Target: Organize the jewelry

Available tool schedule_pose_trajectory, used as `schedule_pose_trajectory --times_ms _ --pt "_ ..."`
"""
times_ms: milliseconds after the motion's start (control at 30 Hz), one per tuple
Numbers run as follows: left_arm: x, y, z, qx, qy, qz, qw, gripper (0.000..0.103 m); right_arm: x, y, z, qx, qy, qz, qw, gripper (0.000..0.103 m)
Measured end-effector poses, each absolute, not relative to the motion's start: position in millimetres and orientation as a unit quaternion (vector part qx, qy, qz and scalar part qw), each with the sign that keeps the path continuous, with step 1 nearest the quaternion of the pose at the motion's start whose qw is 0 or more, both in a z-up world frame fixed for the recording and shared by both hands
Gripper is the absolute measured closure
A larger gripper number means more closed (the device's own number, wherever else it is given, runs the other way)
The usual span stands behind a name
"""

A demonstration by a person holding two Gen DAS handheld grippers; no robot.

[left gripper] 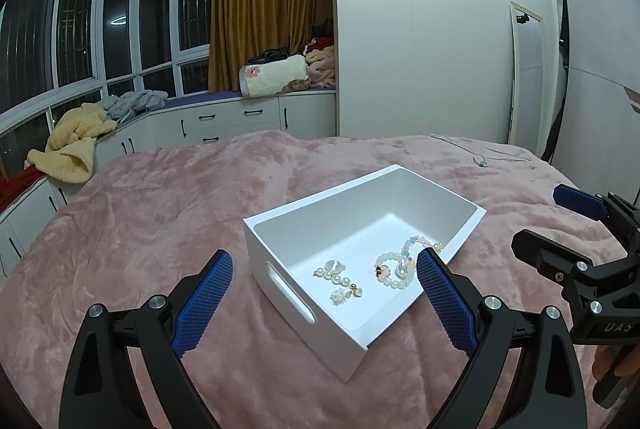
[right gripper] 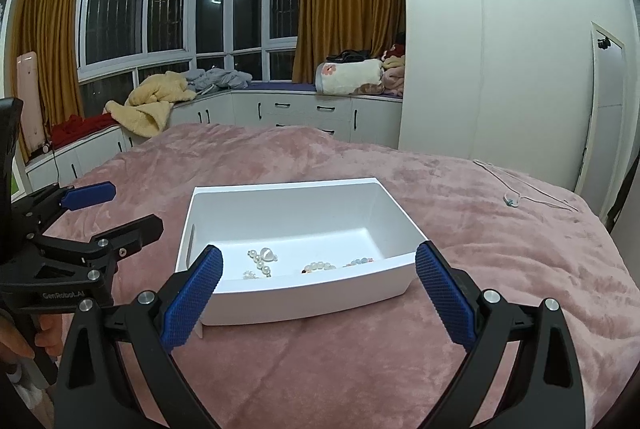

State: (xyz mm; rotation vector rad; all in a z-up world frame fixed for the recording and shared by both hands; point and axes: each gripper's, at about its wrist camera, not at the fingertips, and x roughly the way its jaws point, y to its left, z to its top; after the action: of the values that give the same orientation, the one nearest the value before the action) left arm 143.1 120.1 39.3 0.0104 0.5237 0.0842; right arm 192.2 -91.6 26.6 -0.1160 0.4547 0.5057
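Note:
A white box [left gripper: 400, 185] sits on the pink bed cover [left gripper: 160, 213]; it also shows in the right wrist view [right gripper: 304, 295]. Inside lie pearl earrings [left gripper: 338, 279], also seen in the right wrist view [right gripper: 262, 259], and a beaded bracelet [left gripper: 394, 269], seen there too [right gripper: 320, 266]. A thin necklace [left gripper: 480, 159] lies on the cover far right, also in the right wrist view [right gripper: 516, 195]. My left gripper [left gripper: 324, 293] is open and empty, just before the box. My right gripper [right gripper: 318, 293] is open and empty, at the box's near wall.
The right gripper [left gripper: 580, 229] appears at the right of the left wrist view; the left gripper [right gripper: 80, 221] at the left of the right wrist view. White cabinets [right gripper: 300, 113] with piled blankets [right gripper: 148, 105] line the windows. A white wardrobe [right gripper: 480, 49] stands beyond the bed.

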Motion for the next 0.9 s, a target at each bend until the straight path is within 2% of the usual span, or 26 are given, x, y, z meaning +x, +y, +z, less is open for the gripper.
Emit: schedule_pose_trajectory --times_ms 700,900 --pt "146 115 38 0.011 0.255 0.039 0.966 0.008 195 -98 20 -0.049 0.224 0.251 0.940 0.007" --pt "146 108 38 0.020 0.247 0.038 0.968 0.003 193 -99 21 -0.050 0.222 0.251 0.941 0.007"
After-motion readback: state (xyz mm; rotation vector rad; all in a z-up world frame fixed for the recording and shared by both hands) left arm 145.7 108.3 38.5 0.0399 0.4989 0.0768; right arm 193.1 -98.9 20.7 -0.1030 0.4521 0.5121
